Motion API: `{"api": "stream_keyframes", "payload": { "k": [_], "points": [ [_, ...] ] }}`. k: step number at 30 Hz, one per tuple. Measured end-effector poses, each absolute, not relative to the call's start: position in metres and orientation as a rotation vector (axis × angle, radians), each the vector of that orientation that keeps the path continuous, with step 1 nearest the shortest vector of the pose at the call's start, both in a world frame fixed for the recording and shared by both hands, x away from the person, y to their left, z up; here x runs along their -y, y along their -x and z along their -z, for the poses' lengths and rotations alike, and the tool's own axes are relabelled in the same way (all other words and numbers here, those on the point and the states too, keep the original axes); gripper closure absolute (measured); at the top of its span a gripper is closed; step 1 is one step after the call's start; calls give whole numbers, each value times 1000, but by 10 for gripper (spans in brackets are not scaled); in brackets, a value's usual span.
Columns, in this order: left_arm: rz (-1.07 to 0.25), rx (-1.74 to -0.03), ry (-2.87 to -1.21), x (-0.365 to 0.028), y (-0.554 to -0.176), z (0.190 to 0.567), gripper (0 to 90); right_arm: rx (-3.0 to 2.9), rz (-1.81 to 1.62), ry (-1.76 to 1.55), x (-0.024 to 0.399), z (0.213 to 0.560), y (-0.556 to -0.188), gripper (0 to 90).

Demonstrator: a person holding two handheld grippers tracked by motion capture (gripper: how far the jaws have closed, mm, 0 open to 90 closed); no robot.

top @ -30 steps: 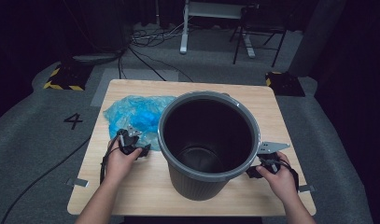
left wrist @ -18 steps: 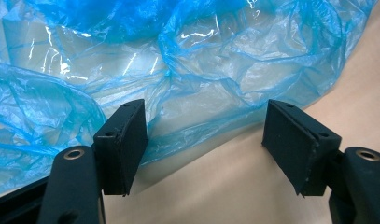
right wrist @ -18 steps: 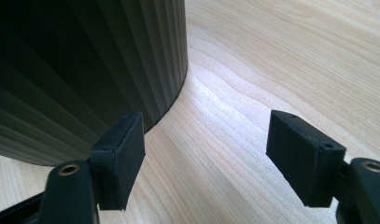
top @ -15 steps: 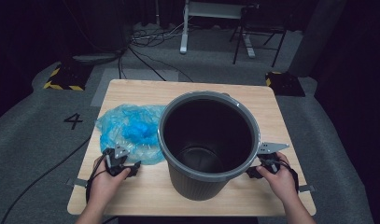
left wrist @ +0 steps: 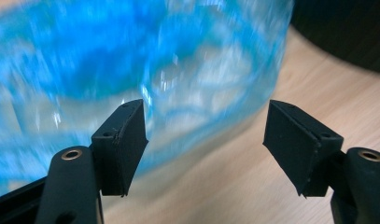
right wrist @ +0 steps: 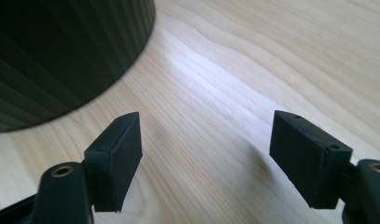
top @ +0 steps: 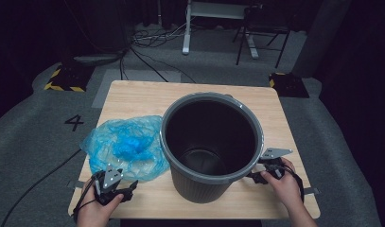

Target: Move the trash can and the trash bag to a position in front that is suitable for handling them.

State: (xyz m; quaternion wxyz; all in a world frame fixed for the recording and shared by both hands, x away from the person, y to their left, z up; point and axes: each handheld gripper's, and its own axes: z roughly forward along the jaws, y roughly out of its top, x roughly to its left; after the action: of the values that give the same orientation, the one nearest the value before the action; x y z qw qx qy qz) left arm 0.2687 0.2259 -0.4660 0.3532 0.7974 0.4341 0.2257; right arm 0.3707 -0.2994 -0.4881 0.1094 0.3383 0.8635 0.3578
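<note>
A large dark grey ribbed bin (top: 202, 190) stands upright and empty in the middle of the wooden table (top: 147, 97). A crumpled blue plastic bag (top: 124, 144) lies on the table against the bin's left side. My left gripper (top: 132, 185) is open near the front left edge, just in front of the bag (left wrist: 108, 56), with nothing between its jaws (left wrist: 206, 135). My right gripper (top: 250, 177) sits low beside the bin's right wall (right wrist: 61, 56). It is open over bare wood (right wrist: 206, 149), and its jaws have just been opening a little further with nothing between them.
The table stands on grey carpet with black cables (top: 147, 52) behind it. A chair (top: 263, 33) and a white stand (top: 188, 28) are farther back. Yellow-black hazard tape (top: 65, 85) marks the floor at the left. The bin's dark wall (left wrist: 346, 28) edges the left gripper view.
My left hand has drawn back from the bag's right side toward the table's front left corner. The bag has spread out a little. The right hand has hardly moved.
</note>
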Motion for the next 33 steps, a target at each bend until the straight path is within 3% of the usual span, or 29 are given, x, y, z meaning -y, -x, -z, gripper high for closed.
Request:
{"api": "stream_keyframes", "payload": {
  "k": [9, 17, 22, 26, 33],
  "points": [
    [-625, -1171, -1984, -218, -336, 453, 292, -2451, -1066, -1009, 308, 502, -368, 241],
    [-588, -1257, -1984, -222, -385, 480, 297, -2434, -1059, -995, 307, 504, -366, 231],
    [-605, -1254, -2031, -223, -377, 490, 306, -2434, -1059, -995, 307, 504, -366, 231],
    [-618, -1207, -2101, -223, -339, 487, 298, -2434, -1059, -995, 307, 504, -366, 231],
    [-576, -1147, -2058, -225, -301, 469, 279, -2432, -1054, -996, 307, 504, -367, 226]
  ]
}}
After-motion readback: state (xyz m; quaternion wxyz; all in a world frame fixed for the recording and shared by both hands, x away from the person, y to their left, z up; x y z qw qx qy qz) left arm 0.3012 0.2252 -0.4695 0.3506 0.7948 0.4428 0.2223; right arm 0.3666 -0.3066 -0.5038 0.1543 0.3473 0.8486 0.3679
